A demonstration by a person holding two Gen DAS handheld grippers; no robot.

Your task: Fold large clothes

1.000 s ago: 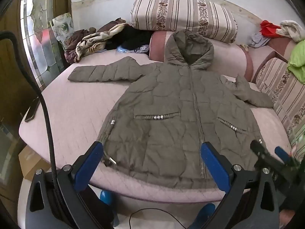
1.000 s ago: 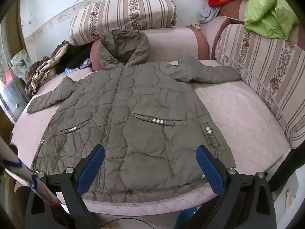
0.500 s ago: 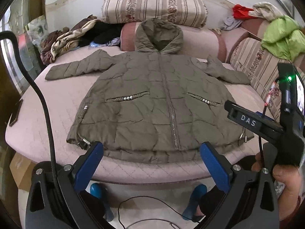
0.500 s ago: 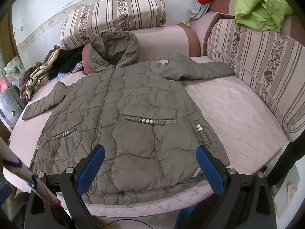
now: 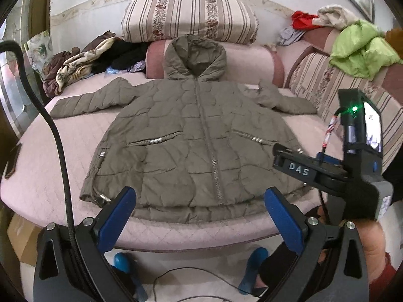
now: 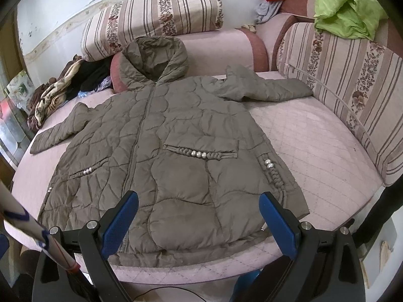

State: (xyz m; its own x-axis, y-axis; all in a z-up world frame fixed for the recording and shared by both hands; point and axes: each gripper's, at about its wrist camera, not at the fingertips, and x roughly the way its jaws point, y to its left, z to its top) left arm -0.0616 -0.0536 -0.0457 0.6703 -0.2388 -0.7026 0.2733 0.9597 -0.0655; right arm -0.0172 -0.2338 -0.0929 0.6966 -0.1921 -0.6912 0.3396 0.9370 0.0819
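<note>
Left wrist view: an olive-grey quilted hooded jacket [image 5: 191,146] lies flat and face up on a pink quilted round bed [image 5: 58,156], zipped, both sleeves stretched sideways, the hood resting against a pink bolster [image 5: 252,61] below a striped floral cushion [image 5: 189,17]. The left gripper [image 5: 200,216], with blue-padded fingers [image 5: 117,220], hangs spread wide at the near bed edge, just short of the jacket's hem, holding nothing. To the right, the other handheld tool, a black bar marked "DAS" [image 5: 298,168], reaches over the hem corner, with a green light on its mount. A heap of brown and patterned clothes [image 5: 75,68] sits far left; a lime-green garment [image 5: 360,50] lies on the striped sofa back.

Right wrist view: the same jacket [image 6: 176,156] fills the bed [image 6: 314,146], its hem at the near edge and one sleeve reaching toward the striped sofa backrest [image 6: 352,80]. The right gripper [image 6: 199,220] is also spread wide and empty, its blue pads [image 6: 278,229] above the hem, not touching it as far as can be seen.
</note>
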